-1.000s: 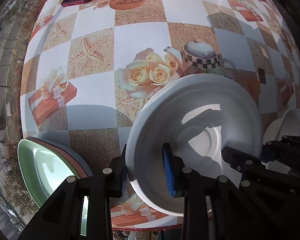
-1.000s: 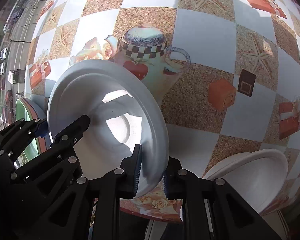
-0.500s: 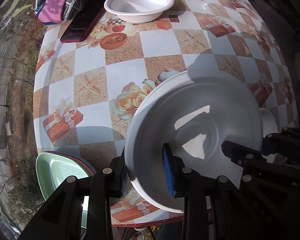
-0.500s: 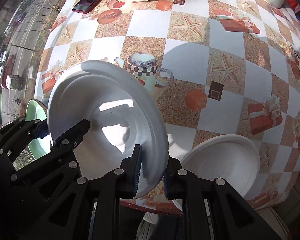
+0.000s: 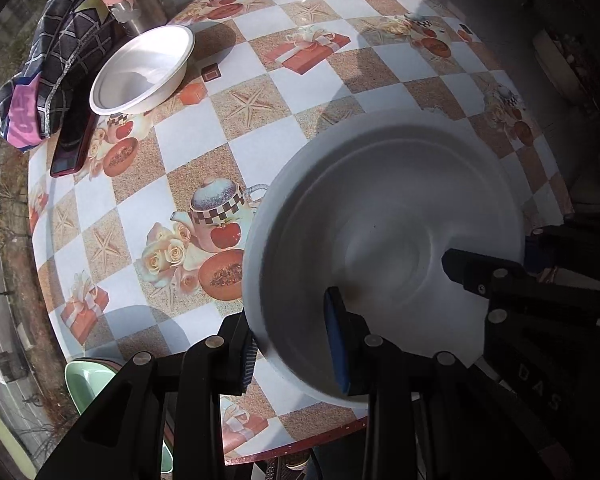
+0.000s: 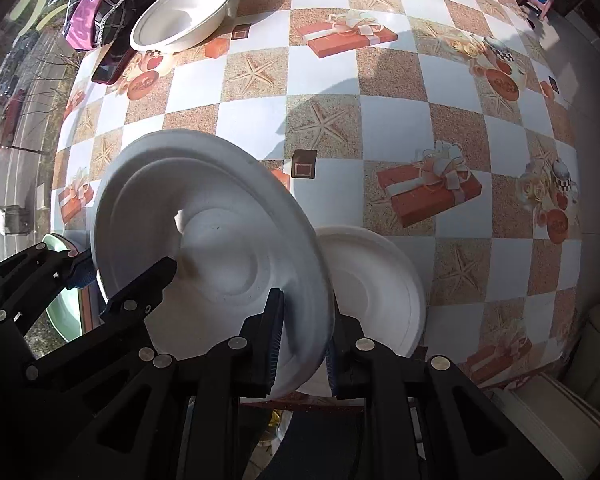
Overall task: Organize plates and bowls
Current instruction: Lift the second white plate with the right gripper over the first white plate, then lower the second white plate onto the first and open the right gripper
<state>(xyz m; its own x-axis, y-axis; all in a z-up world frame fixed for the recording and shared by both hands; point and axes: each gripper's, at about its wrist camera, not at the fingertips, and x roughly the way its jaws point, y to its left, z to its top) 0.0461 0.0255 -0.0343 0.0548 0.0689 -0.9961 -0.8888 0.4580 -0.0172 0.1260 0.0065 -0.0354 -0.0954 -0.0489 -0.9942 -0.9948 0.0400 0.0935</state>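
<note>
A white plate hangs tilted above the near edge of the table, pinched on opposite rims by the left tool and right tool, with a second plate lying just beside it and a bowl well apart at the far side.

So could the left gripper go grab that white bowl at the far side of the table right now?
Probably not yet. The left gripper is shut on the rim of the white plate, which the right gripper also holds. The white bowl sits unobstructed, but the plate must be released first.
</note>
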